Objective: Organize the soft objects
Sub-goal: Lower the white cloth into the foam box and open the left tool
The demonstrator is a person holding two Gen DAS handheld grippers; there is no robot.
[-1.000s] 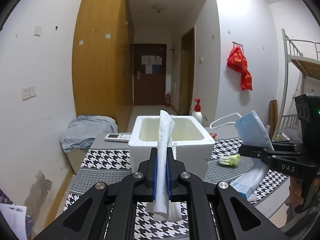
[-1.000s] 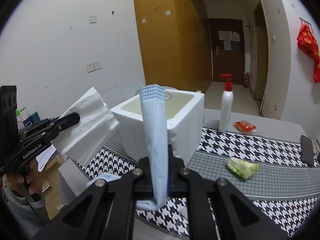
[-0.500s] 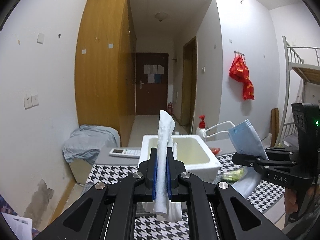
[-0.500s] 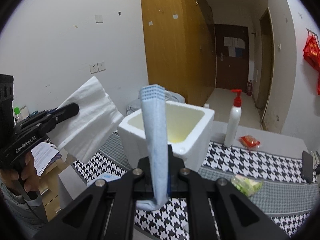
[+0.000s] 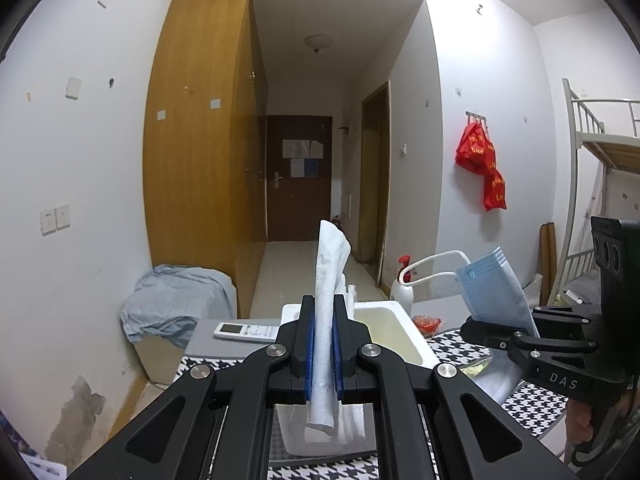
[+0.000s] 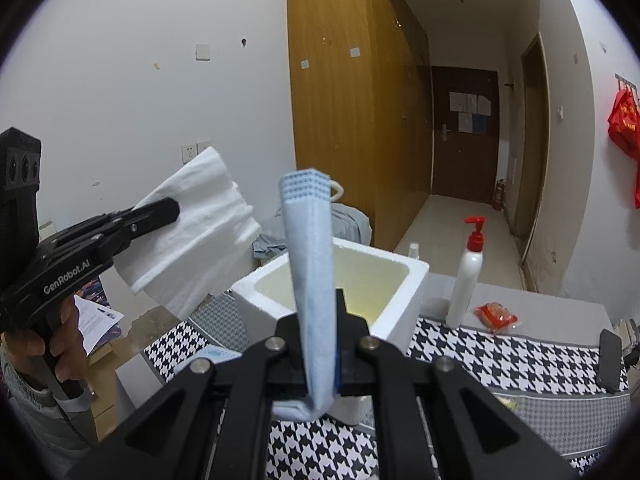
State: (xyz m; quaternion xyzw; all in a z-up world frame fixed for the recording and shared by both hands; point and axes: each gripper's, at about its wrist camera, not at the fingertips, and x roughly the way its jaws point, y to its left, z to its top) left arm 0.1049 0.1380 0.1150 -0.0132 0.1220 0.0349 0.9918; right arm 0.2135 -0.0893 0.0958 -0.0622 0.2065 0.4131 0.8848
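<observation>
Tissue [image 5: 329, 304], white, soft and faintly embossed, folded into a narrow upright strip, is clamped between the closed jaws of the left gripper [image 5: 323, 354]; its creased lower end hangs below the blue pads. Seen from the right wrist, the same tissue [image 6: 192, 232] spreads as a broad pleated sheet held aloft at one edge by the left gripper [image 6: 160, 210], above the near left end of the counter [image 6: 520, 360].

Face mask [image 6: 312, 280], pale blue, of finely dimpled non-woven fabric with a stitched top hem, stands upright as a flattened band in the closed jaws of the right gripper [image 6: 320, 360]; its lower end folds over beneath the pads. From the left wrist the mask [image 5: 494, 292] shows its pleats and a white elastic ear loop [image 5: 432, 268] arching leftward, with the right gripper [image 5: 496, 330] pinching its lower part.

Foam box [image 6: 332, 292], white, thick-walled, granular and roughly square with rounded corners, stands open on the counter behind both held items; its inner walls are yellowish. The counter carries a black-and-white houndstooth cloth with grey bands. A smooth white pump bottle [image 6: 466, 280] with a red head stands right of the box, a crinkled red packet [image 6: 496, 316] beside it, and a dark flat device [image 6: 610, 360] lies at the right edge.

The box's near wall is hidden behind the jaws in both views. A greenish item behind the right gripper, in the left view, is too obscured to identify. A hand [image 6: 36, 356] gripping the left handle is partly cut off.
</observation>
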